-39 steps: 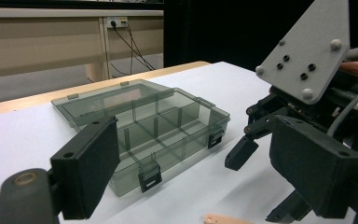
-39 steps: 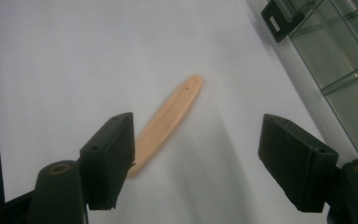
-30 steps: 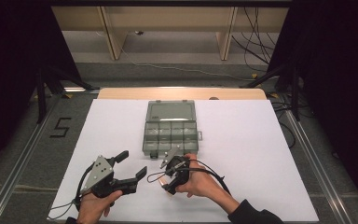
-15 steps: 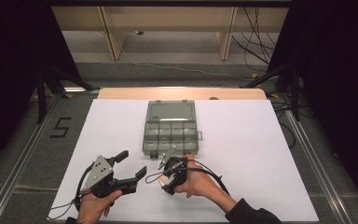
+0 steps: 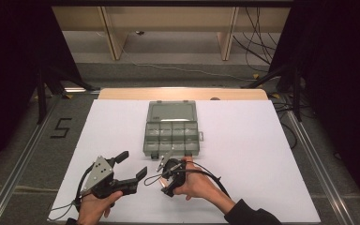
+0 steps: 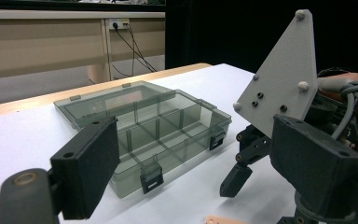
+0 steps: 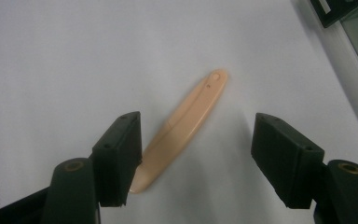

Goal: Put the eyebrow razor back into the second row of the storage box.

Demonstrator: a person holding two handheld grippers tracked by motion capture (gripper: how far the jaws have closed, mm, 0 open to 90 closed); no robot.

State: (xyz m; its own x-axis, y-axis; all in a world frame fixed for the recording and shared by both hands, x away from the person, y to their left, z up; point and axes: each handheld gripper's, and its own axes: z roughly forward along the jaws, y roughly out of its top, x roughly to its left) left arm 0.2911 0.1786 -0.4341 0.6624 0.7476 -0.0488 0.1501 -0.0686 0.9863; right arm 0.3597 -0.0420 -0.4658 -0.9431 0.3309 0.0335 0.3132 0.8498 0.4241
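1. My right gripper (image 7: 196, 154) points down at the table, jaws apart and just been closing, with the tan plastic strip (image 7: 182, 128) between them; the left jaw is at the strip's lower end, the other clear.
2. My left gripper (image 5: 130, 166) sits open near the table's (image 5: 262, 140) front edge, holding nothing.
3. Just beyond both, mid-table, lies the open compartment box (image 5: 171, 129).

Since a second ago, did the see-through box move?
No. The box sits at the same spot on the white table, lid open.
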